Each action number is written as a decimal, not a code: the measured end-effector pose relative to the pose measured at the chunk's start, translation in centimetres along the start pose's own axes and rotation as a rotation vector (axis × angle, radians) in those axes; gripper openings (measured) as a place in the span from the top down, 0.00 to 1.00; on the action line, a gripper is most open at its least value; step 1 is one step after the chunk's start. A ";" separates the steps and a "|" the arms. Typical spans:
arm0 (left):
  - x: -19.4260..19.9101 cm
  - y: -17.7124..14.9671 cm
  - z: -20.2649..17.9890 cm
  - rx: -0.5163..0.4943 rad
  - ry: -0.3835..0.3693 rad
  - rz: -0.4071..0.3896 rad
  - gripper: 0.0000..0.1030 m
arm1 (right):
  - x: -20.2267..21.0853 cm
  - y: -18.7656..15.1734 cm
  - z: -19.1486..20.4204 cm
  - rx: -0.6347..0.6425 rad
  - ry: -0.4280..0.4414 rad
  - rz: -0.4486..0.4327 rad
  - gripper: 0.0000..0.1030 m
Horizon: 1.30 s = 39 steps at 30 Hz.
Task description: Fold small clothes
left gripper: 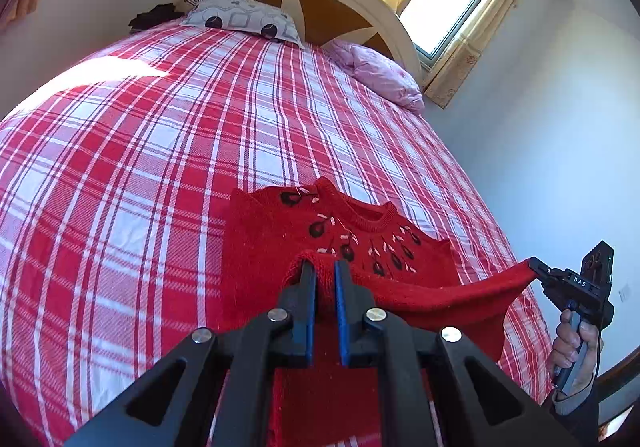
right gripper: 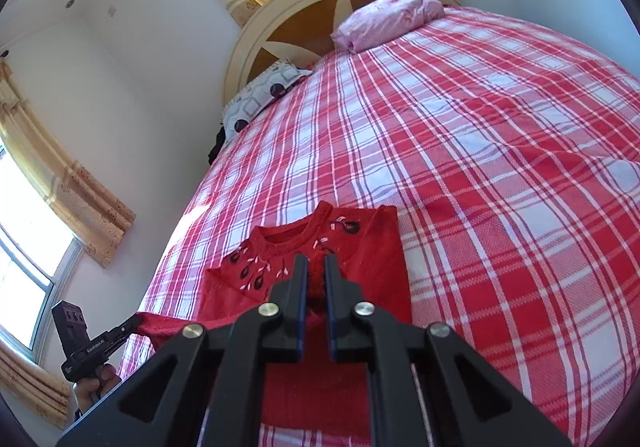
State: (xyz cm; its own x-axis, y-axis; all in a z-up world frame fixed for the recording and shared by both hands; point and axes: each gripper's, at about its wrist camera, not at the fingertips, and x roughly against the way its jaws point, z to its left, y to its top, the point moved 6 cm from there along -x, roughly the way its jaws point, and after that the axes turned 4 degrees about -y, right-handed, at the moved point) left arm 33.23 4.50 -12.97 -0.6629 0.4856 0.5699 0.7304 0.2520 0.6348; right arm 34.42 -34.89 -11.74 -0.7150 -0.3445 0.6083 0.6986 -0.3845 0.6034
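1. Sweater point(left gripper: 276, 243), red knit with dark cherry motifs near the collar, lies on the bed point(left gripper: 132, 151) in the lower centre of the left wrist view; collar end points toward the headboard point(left gripper: 320, 3).
2. Left gripper point(left gripper: 325, 267), bottom centre of its own view: jaws narrow, pinching a fold of the sweater's hem. Red knit bunches between the blue pads.
3. Right gripper point(left gripper: 534, 267), seen at the right edge of the left view: jaws closed on the other hem corner. The hem stretches as a lifted band between the two grippers, above the body of the sweater.
4. A hand point(left gripper: 572, 343) grips the right gripper's handle, lower right; a grey cuff shows below it.
5. Right wrist view: the right gripper's jaws sit narrow at bottom centre, red knit caught between them. The left gripper shows at lower left, clamped on the hem.
6. Sweater's upper half lies flat on the red-and-white plaid cover, near the foot edge.
7. Patterned pillow point(left gripper: 244, 17) and pink pillow point(left gripper: 380, 75) sit at the head of the bed, upper frame, well apart from the sweater.
8. Window point(left gripper: 448, 3) with curtains point(left gripper: 476, 39), upper right; sun patch on the cover, left.
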 end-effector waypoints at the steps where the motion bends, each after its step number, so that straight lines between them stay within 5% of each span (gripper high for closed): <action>1: -0.7 0.5 0.3 0.002 0.007 0.007 0.92 | -0.6 0.4 -0.1 -0.001 -0.009 0.004 0.90; 13: -8.9 2.3 5.0 0.070 0.075 0.119 0.92 | -11.0 2.3 -3.5 -0.041 -0.115 0.125 0.90; 30: -13.0 4.1 7.2 0.090 0.101 0.145 0.91 | -18.6 3.8 -5.4 -0.032 -0.181 0.249 0.89; 39: -11.0 7.0 8.2 0.108 0.136 0.036 0.91 | -17.3 6.6 -5.4 -0.052 -0.174 0.116 0.78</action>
State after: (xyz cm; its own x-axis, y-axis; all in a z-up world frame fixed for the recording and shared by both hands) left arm 46.96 7.76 -19.09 -0.6467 0.3798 0.6615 0.7627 0.3288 0.5569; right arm 51.26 -36.09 -21.05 -0.6115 -0.2372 0.7548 0.7704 -0.3960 0.4997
